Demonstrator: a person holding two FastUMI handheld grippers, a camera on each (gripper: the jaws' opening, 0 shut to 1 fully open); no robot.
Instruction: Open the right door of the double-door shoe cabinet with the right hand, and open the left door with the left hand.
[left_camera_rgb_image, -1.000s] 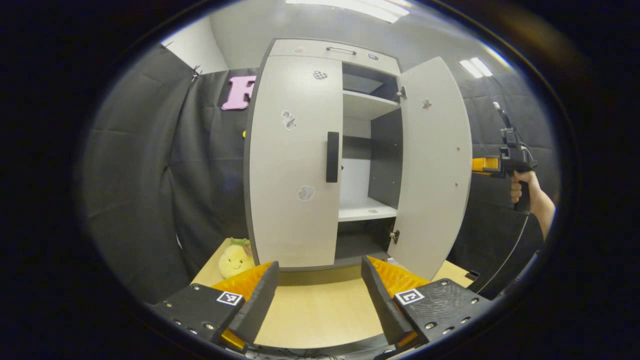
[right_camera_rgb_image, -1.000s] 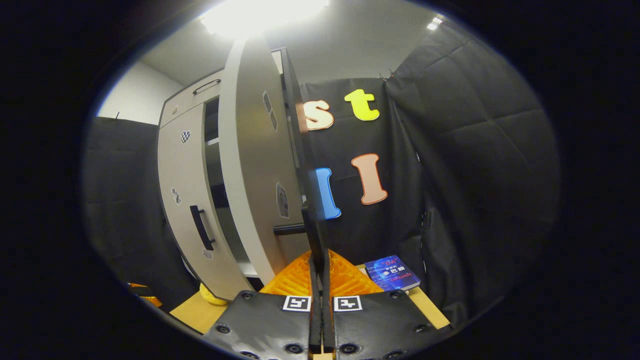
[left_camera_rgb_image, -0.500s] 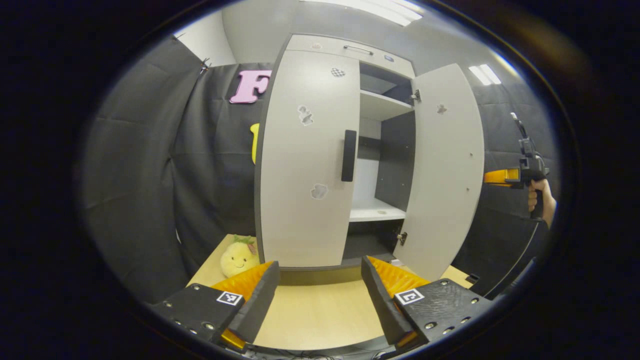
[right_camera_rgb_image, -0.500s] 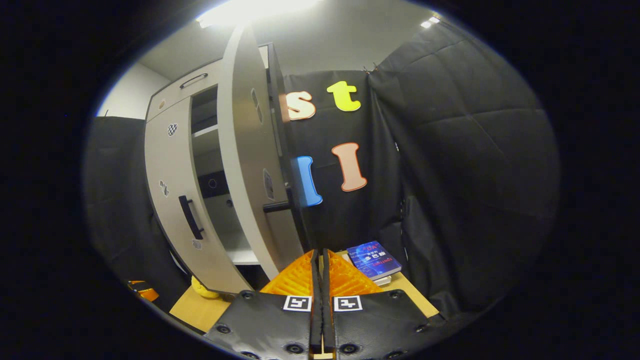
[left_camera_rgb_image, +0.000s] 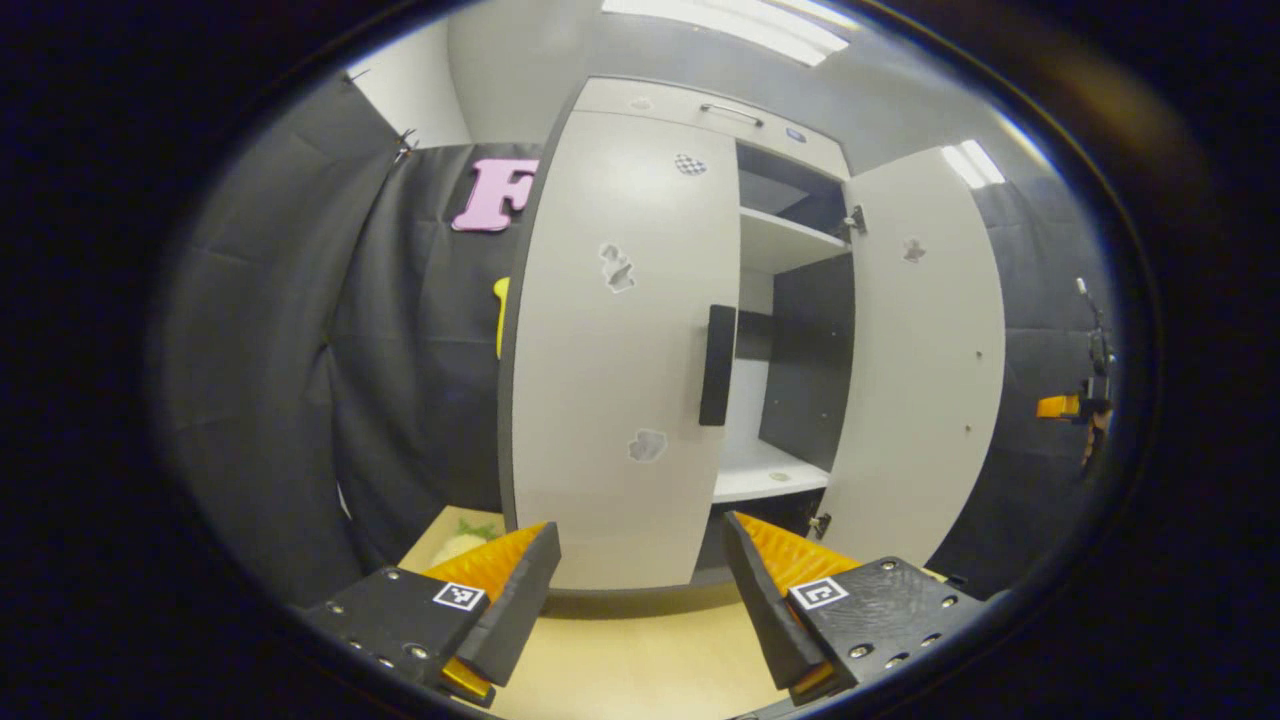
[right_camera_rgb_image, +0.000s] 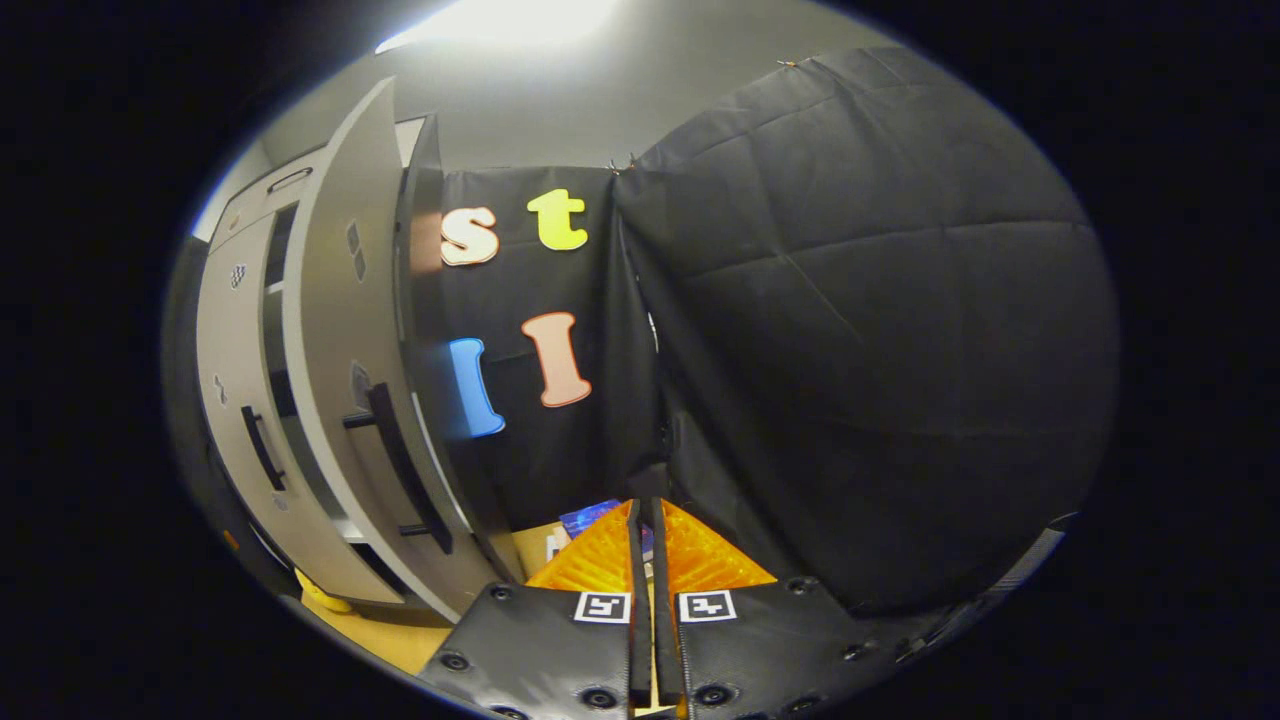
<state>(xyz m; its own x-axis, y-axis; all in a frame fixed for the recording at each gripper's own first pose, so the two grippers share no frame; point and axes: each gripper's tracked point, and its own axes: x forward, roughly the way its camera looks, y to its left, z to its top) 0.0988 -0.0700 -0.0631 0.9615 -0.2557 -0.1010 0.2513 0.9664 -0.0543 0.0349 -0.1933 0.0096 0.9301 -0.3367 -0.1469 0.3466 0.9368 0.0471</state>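
Shoe cabinet (left_camera_rgb_image: 770, 480), pale grey with 2 doors and dark inner walls, stands on a light wooden table (left_camera_rgb_image: 640, 670); its right door (left_camera_rgb_image: 925, 360) hangs wide open while its left door (left_camera_rgb_image: 620, 350), with a black vertical handle (left_camera_rgb_image: 716, 365), is closed. Left gripper (left_camera_rgb_image: 640, 585) faces the left door, jaws wide apart and empty. Right gripper (right_camera_rgb_image: 647, 590), off beside the open door near the black cloth, has its fingers pressed together, holding nothing.
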